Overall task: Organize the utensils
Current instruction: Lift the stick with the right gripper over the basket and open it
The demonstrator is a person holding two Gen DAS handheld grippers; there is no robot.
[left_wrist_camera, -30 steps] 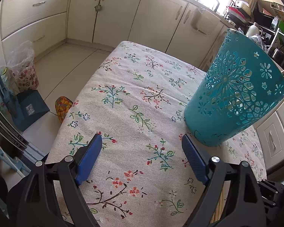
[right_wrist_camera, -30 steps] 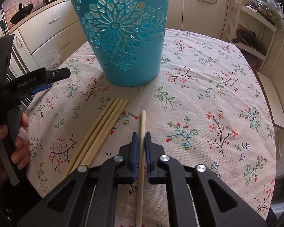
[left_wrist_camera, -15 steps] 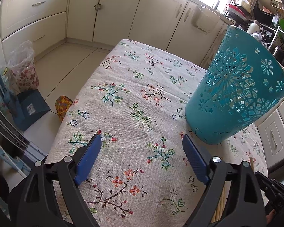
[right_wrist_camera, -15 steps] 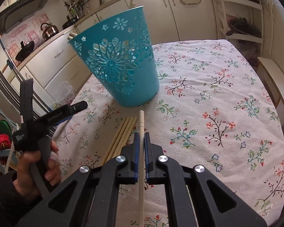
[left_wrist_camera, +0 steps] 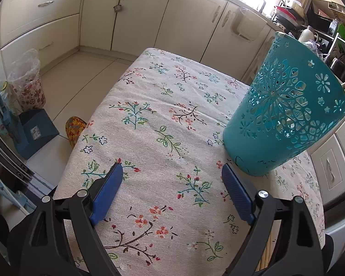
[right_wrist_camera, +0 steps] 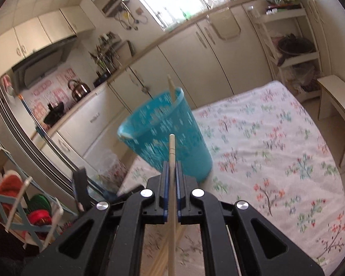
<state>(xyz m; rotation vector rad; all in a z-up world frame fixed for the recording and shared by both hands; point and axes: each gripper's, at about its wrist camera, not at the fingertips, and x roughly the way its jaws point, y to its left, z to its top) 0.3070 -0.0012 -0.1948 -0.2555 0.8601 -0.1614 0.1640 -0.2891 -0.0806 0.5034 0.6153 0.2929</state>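
- The right claw (right_wrist_camera: pixel 170 181) was clamped on a single wooden chopstick (right_wrist_camera: pixel 171 172); the stick ran forward between the blue pads, its tip raised off the bench (right_wrist_camera: pixel 276 151) and aimed toward the teal cutout basket (right_wrist_camera: pixel 165 135).
- The step in hand looked like the carry; one chopstick lifted and on its way to the basket, not yet inside it.
- Another stick (right_wrist_camera: pixel 171 87) stood in the basket, leaning on the rim; more chopsticks lay on the floral cloth below the right claw, partly hidden by its frame.
- The left claw (left_wrist_camera: pixel 172 193) hung wide apart and held nothing; it sat low over the bench, with the basket (left_wrist_camera: pixel 285 115) just beside its right finger, apart from it as far as could be told.
- The next move would call for bringing the tip above the basket's rim, tilting the stick nearer upright, then letting go so it dropped in beside the other; the basket looked light and might tip if the stick struck its wall.
- The right wrist view was blurred; no brand, label or writing could be read in either view.
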